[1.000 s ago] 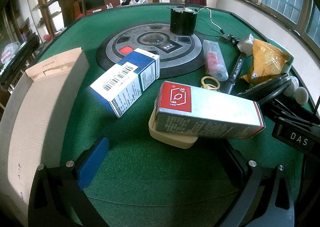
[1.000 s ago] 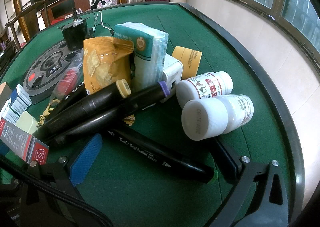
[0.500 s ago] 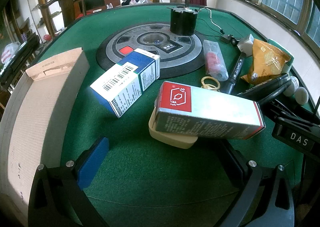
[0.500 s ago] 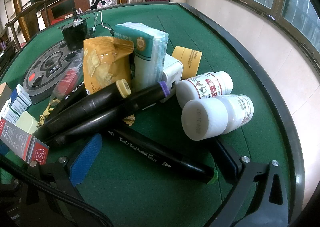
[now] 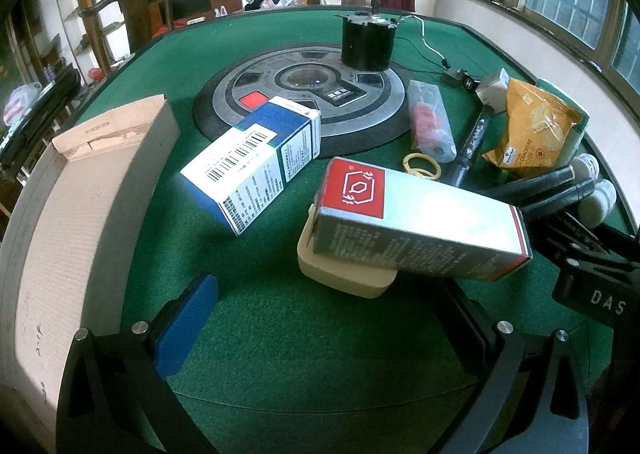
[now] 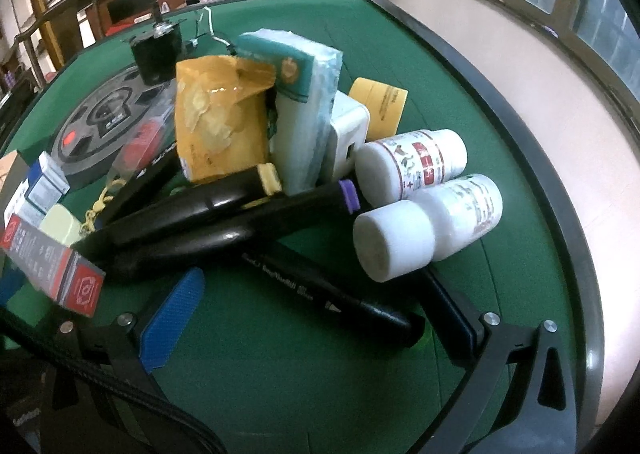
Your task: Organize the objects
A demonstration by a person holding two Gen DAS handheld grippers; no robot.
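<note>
Nothing on the left has shifted, while the right wrist view has drawn nearer its pile and blurred. Only the left wrist view shows the cardboard box (image 5: 80,190) at nine o'clock and the barcoded blue-and-white carton (image 5: 256,170); only the right shows two white bottles (image 6: 424,226) at three o'clock. Legible writing — "CRACKERS" on the yellow packet (image 5: 532,130), "DAS" on the other tool. Left gripper (image 5: 328,318) and right gripper (image 6: 316,318) both gape wide, empty, over green felt (image 5: 280,354).
</note>
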